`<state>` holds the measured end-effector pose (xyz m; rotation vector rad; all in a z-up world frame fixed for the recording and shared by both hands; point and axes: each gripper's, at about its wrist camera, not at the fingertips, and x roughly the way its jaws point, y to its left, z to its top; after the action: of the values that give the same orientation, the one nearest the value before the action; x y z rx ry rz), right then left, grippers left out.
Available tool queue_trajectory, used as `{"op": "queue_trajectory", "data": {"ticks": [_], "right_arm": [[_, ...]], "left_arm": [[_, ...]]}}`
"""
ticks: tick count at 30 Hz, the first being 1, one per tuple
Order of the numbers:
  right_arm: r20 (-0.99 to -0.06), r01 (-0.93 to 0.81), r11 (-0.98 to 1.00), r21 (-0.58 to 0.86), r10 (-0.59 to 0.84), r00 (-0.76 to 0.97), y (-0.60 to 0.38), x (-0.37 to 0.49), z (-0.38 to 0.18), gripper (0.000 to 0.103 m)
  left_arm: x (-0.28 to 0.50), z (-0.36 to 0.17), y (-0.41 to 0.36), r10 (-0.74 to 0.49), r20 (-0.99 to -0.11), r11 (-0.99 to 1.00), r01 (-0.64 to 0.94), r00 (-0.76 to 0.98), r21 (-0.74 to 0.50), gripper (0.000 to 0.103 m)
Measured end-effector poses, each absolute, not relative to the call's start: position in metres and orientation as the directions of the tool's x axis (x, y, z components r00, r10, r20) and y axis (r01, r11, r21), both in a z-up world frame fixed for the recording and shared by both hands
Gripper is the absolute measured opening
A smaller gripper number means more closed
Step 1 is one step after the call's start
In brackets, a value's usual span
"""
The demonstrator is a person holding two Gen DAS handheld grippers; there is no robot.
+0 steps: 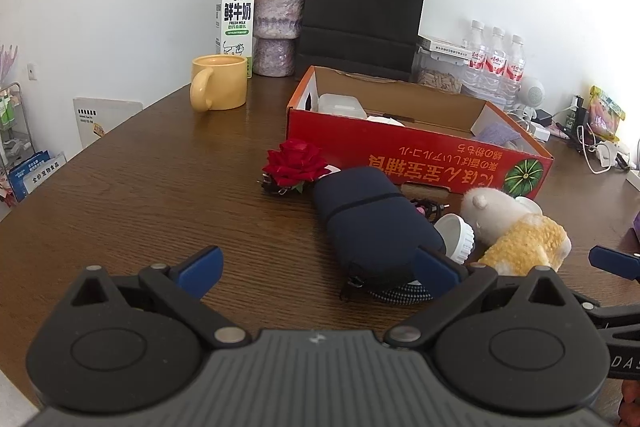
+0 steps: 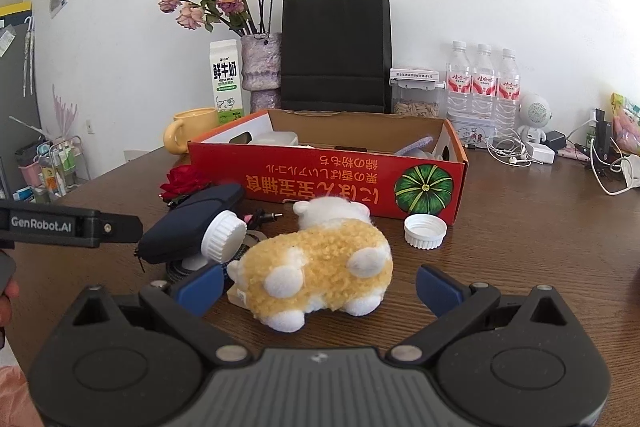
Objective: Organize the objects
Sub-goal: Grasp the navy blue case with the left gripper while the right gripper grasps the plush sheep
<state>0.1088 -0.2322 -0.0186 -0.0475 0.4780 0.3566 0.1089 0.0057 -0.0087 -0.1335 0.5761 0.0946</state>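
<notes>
A red cardboard box (image 1: 420, 155) lies open on the brown table, also in the right wrist view (image 2: 320, 179). In front of it lie a red rose (image 1: 294, 165), a navy pouch (image 1: 368, 223), a white jar (image 2: 222, 237), a white lid (image 2: 425, 231) and a yellow-and-white plush toy (image 2: 316, 271). My left gripper (image 1: 320, 273) is open and empty, just short of the pouch. My right gripper (image 2: 320, 287) is open, its fingers on either side of the plush toy's rear, not closed on it.
At the back stand a yellow mug (image 1: 218, 87), a milk carton (image 1: 236, 19), a vase of dried roses (image 1: 276, 23), a black paper bag (image 1: 364, 15), a seed container (image 2: 416, 99) and three water bottles (image 2: 482, 83). Cables and chargers (image 2: 532, 151) lie at the right.
</notes>
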Motion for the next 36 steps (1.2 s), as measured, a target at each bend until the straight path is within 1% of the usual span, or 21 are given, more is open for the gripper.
{"op": "queue_trajectory", "data": {"ticks": [8,19,24,36], "right_arm": [[-0.477,-0.380,0.925,-0.003,0.333,0.813,-0.229,0.119,-0.018,0.103],[-0.513,-0.426,0.905,-0.003,0.365,0.777,-0.225,0.141,-0.022,0.103],[-0.532,-0.432,0.902,0.009,0.370,0.761,-0.223,0.153,-0.026,0.103],[-0.544,-0.415,0.908,0.050,0.373,0.751,-0.221,0.171,-0.034,0.103]], "left_arm": [[0.122,-0.009,0.000,0.040,-0.567,0.985,-0.127,0.823,-0.116,0.103],[0.152,-0.010,-0.013,0.020,-0.598,0.979,-0.137,0.801,-0.151,0.103],[0.166,-0.014,-0.019,0.030,-0.616,0.978,-0.150,0.787,-0.144,0.103],[0.190,-0.028,-0.019,0.050,-0.656,0.972,-0.188,0.753,-0.142,0.103]]}}
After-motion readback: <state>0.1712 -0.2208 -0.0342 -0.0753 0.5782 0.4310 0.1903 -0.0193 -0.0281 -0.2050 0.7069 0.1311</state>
